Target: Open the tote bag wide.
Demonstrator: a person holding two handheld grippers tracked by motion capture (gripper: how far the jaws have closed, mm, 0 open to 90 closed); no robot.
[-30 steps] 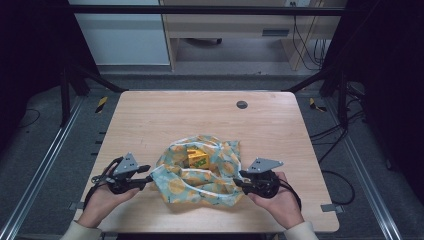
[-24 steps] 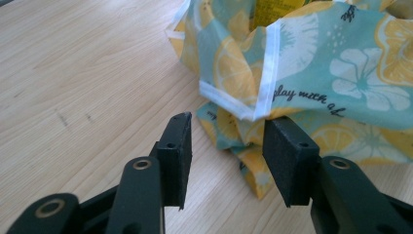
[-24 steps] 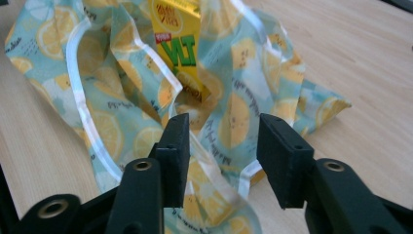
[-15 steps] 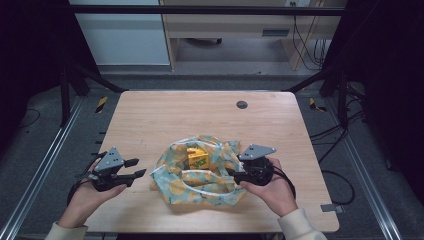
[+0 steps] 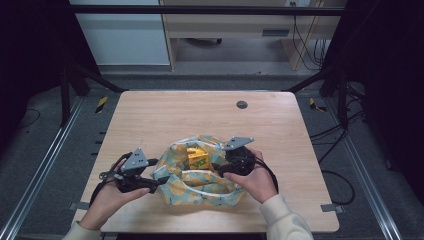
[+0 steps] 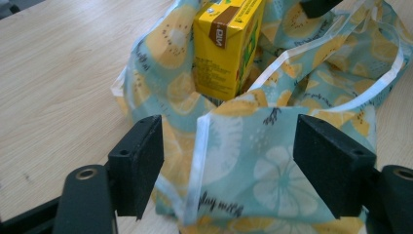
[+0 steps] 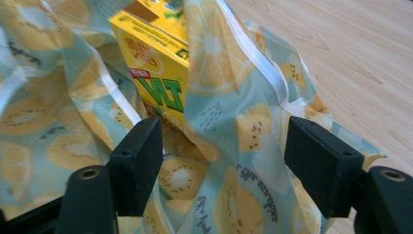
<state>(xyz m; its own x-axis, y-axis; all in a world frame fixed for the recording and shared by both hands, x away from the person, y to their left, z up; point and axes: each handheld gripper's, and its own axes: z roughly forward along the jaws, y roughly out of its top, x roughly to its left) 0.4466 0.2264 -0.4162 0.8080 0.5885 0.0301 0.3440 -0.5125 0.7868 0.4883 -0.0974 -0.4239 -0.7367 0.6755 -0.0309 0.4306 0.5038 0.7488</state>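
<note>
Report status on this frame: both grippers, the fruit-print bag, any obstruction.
Left gripper open, straddling bag edge. Right gripper open at opposite edge. Yellow carton upright inside bag. Nothing blocking.

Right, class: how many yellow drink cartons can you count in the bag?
1. A single yellow carton stands upright in the open fruit-print bag at the table's near middle. Folds of fabric could hide others.

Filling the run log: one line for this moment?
left gripper: open, at bag | right gripper: open, at bag | carton: in bag
</note>
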